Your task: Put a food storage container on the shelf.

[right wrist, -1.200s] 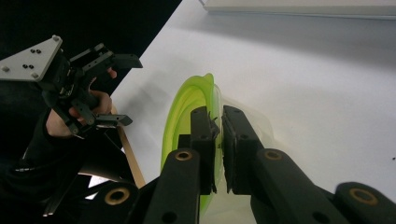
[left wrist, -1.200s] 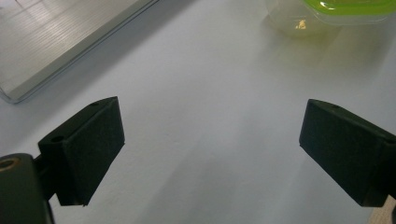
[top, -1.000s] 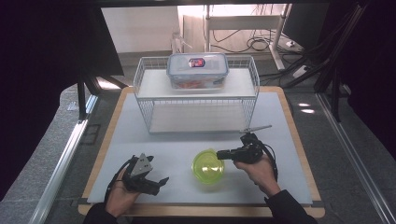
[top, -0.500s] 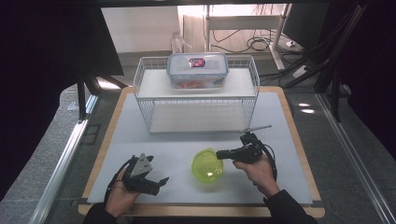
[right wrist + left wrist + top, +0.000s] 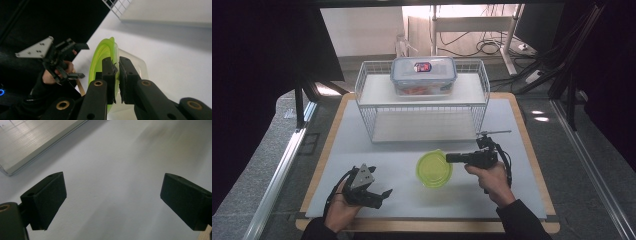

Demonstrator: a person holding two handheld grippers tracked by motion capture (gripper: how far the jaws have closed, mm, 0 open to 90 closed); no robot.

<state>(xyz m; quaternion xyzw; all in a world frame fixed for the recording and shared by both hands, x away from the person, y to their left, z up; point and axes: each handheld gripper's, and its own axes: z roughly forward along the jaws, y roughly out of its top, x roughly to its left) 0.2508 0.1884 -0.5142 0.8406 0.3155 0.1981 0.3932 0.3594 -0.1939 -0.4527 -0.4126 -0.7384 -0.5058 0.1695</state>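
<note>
Your table carries a white wire rack at its far side, and on the rack's top shelf sits a clear lidded food box with red contents. Nearer to you, about mid-table, sits a small clear tub with a green lid.

Your right gripper points leftward at that tub from its right side, its tip at the lid's edge. The right gripper view adds what the high view cannot: the two black jaws stand almost together, with only a thin slit between them, and the tub's rim seems to sit in that slit, though the pinch itself is hard to make out. That same view shows the green lid edge-on, the clear tub wall behind it, and your other hand farther off.

Your left gripper rests low at the table's near left, well apart from the tub. In the left gripper view its jaws are spread wide over bare white surface, holding nothing, with the rack's lower shelf at the upper left.
</note>
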